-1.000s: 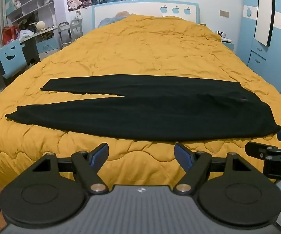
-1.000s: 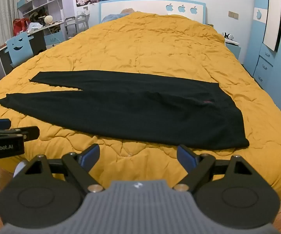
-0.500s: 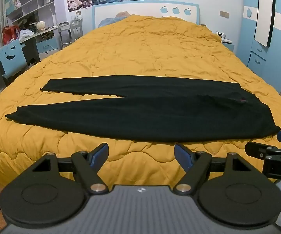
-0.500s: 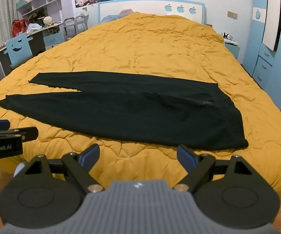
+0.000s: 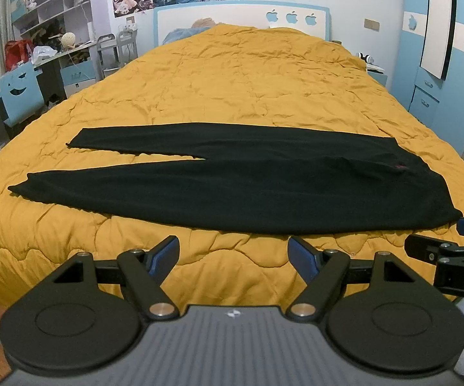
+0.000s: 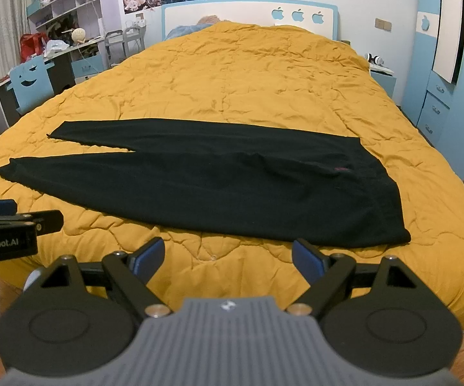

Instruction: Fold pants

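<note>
Black pants (image 5: pixel 264 186) lie flat across the orange quilt, waist at the right, both legs spread apart toward the left. The right wrist view shows the same pants (image 6: pixel 232 186). My left gripper (image 5: pixel 233 251) hovers open over the near edge of the bed, short of the pants' front hem, nothing between its fingers. My right gripper (image 6: pixel 227 255) is open too, just short of the pants near the waist end. Each gripper shows at the side of the other's view: the right gripper (image 5: pixel 457 244) and the left gripper (image 6: pixel 13 222).
The bed with the orange quilt (image 5: pixel 248 80) fills the room's middle, headboard (image 5: pixel 241 16) at the far wall. A desk, blue chair (image 5: pixel 21 93) and shelves stand at the left. Blue drawers and wardrobe (image 5: pixel 431 96) line the right. Wooden floor shows below.
Almost nothing differs. The right wrist view has crept slightly forward and up; the pants and both open grippers stay as they were.
</note>
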`<action>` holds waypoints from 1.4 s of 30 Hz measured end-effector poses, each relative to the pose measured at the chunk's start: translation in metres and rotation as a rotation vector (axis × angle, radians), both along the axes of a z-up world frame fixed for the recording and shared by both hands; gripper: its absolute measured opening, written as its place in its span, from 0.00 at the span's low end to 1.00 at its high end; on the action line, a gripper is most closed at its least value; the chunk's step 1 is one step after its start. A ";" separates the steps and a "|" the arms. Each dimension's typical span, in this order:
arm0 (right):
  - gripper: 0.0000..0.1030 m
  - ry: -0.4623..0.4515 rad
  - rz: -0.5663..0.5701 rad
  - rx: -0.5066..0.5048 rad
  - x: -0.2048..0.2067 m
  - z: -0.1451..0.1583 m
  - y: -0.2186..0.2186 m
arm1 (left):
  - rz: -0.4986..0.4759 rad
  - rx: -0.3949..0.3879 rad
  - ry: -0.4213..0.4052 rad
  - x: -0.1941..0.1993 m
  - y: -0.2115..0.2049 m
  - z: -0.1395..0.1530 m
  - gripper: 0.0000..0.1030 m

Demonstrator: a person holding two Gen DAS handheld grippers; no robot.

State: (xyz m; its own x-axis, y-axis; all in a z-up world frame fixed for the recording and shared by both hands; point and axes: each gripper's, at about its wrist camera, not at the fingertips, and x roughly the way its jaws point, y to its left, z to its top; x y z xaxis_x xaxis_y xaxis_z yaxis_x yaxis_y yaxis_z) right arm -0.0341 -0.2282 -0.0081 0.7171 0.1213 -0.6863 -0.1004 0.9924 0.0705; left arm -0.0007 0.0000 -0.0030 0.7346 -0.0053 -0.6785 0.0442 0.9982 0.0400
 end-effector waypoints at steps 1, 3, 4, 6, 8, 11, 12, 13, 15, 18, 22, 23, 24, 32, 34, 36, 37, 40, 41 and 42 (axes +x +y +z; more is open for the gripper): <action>0.80 0.000 0.001 0.001 0.000 0.000 0.000 | 0.000 0.001 0.000 0.000 0.000 0.000 0.87; 0.80 0.000 0.001 0.001 0.000 0.000 0.000 | 0.000 -0.001 0.000 0.000 0.000 0.000 0.87; 0.80 0.000 0.001 0.000 0.000 0.000 0.000 | 0.000 -0.001 0.000 0.000 0.000 0.000 0.87; 0.80 0.000 0.000 0.001 0.000 0.000 0.000 | 0.000 -0.001 0.000 0.000 0.000 0.000 0.87; 0.80 -0.001 -0.002 0.002 -0.001 0.004 -0.001 | 0.000 -0.002 0.001 0.000 0.000 0.000 0.87; 0.80 0.000 -0.001 0.002 -0.001 0.003 -0.002 | 0.000 -0.002 0.001 0.000 0.000 0.000 0.87; 0.80 0.000 0.000 0.002 -0.001 0.003 -0.002 | 0.000 -0.002 0.001 0.000 0.000 0.000 0.87; 0.80 0.000 -0.001 0.003 -0.001 0.004 -0.002 | 0.000 -0.003 0.000 0.000 0.000 0.000 0.87; 0.80 0.000 -0.002 0.002 -0.001 0.004 -0.002 | 0.000 -0.003 0.001 0.000 0.000 0.000 0.87; 0.80 0.000 -0.001 0.003 -0.001 0.003 -0.002 | -0.001 -0.004 0.001 0.000 0.000 0.000 0.87; 0.80 0.000 -0.001 0.003 -0.001 0.003 -0.002 | 0.000 -0.004 0.001 0.000 0.000 0.000 0.87; 0.80 -0.001 -0.001 0.003 -0.001 0.003 -0.002 | 0.000 -0.004 0.002 0.000 0.000 0.000 0.87; 0.80 -0.001 -0.001 0.003 -0.001 0.004 -0.002 | 0.001 -0.004 0.002 0.000 0.000 0.000 0.87; 0.80 0.000 -0.001 0.005 -0.001 0.004 -0.002 | 0.000 -0.005 0.002 -0.002 -0.002 0.000 0.87; 0.80 -0.002 -0.001 0.003 -0.001 0.003 -0.002 | 0.001 -0.005 0.002 -0.002 -0.002 0.000 0.87; 0.80 -0.006 -0.006 0.003 -0.002 0.005 -0.004 | 0.001 -0.005 0.002 -0.002 -0.002 0.001 0.87; 0.80 -0.007 -0.006 0.003 -0.002 0.005 -0.005 | 0.001 -0.005 0.002 -0.002 -0.002 0.000 0.87; 0.80 -0.006 -0.007 0.004 -0.002 0.006 -0.005 | 0.002 -0.005 0.002 -0.002 -0.002 0.001 0.87; 0.80 -0.006 -0.007 0.004 -0.002 0.006 -0.006 | 0.002 -0.005 0.002 -0.002 -0.002 0.000 0.87; 0.80 -0.006 -0.007 0.002 -0.003 0.006 -0.006 | 0.001 -0.006 0.002 -0.002 -0.002 0.001 0.87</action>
